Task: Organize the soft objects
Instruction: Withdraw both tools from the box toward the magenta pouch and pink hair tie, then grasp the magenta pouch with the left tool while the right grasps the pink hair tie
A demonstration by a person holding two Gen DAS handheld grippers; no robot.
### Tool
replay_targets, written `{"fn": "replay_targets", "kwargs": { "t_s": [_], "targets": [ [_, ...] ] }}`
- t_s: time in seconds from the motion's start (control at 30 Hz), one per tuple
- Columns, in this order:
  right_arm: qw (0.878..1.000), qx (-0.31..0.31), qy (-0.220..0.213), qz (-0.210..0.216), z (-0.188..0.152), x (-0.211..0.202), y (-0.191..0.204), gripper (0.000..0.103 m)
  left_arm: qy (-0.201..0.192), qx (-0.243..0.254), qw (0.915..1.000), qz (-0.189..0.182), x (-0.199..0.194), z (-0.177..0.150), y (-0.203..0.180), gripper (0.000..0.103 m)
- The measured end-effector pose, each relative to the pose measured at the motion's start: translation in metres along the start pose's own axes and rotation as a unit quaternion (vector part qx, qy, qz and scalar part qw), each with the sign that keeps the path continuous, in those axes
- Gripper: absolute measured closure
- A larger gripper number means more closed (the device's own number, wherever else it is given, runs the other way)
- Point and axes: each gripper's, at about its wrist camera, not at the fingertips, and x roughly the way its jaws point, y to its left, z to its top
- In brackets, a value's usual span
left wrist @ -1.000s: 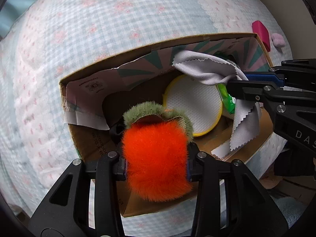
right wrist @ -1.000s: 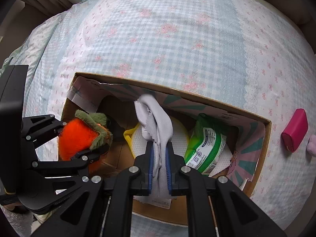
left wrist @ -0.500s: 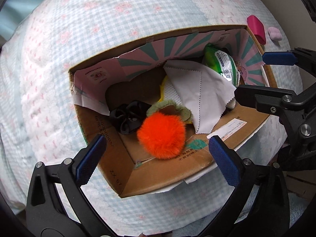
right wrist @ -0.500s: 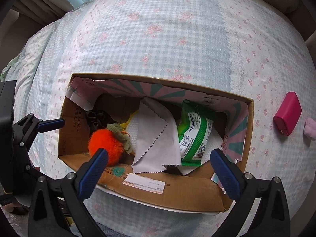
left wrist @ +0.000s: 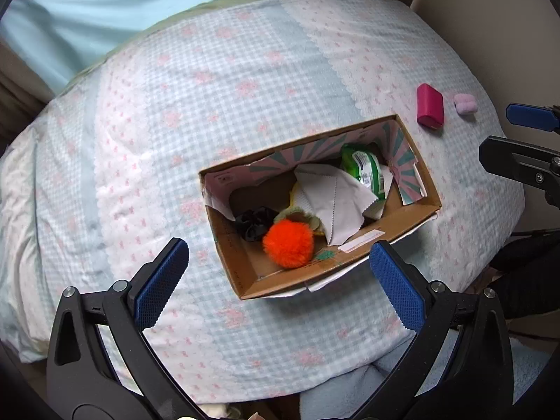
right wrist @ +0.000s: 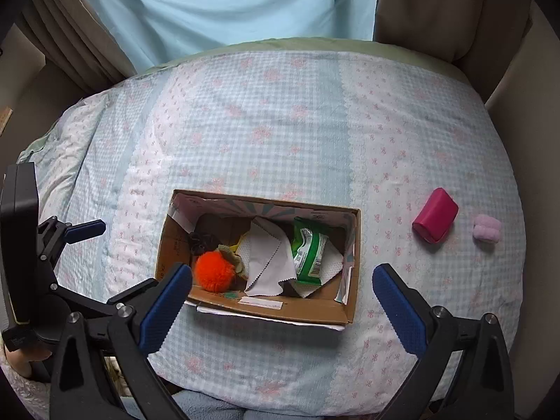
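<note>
Hovering wide and empty, both hand-held grippers: right hand-held gripper [right wrist: 281, 297] should approach the pink pouch [right wrist: 435, 219] squarely, left hand-held gripper [left wrist: 280, 278] clear.

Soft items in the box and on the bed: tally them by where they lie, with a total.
In the box: 5 (orange pompom, black scrunchie, grey cloth, green wipes pack, yellow-rimmed white pad)
On the bed: 2 (pink pouch, lilac puff)
Total: 7
</note>
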Motion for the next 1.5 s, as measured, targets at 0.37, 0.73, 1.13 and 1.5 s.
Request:
{"fn": "replay_targets", "kwargs": {
  "t_s": [0.37,0.73,1.13,1.5],
  "targets": [
    [0.992,0.074,-0.088,-0.041,-0.018,-0.079,-0.091,0.000,-0.072,0.003,0.9969,0.030,-0.066,0.035,-0.053,0.000],
    [0.982,0.112,-0.136,-0.062,-0.047,-0.103,-0.260,0.000,-0.112,-0.008,0.9931,0.037,-0.055,0.096,-0.199,0.000],
    [0.983,0.151,-0.084,-0.066,-0.046,-0.041,-0.377,0.000,-0.081,0.006,0.9967,-0.005,0.017,0.159,-0.313,0.000],
    [0.984,0.162,0.002,-0.072,-0.019,0.078,-0.429,0.000,0.006,0.046,0.9988,-0.018,0.149,0.211,-0.352,0.000]
  ]
}}
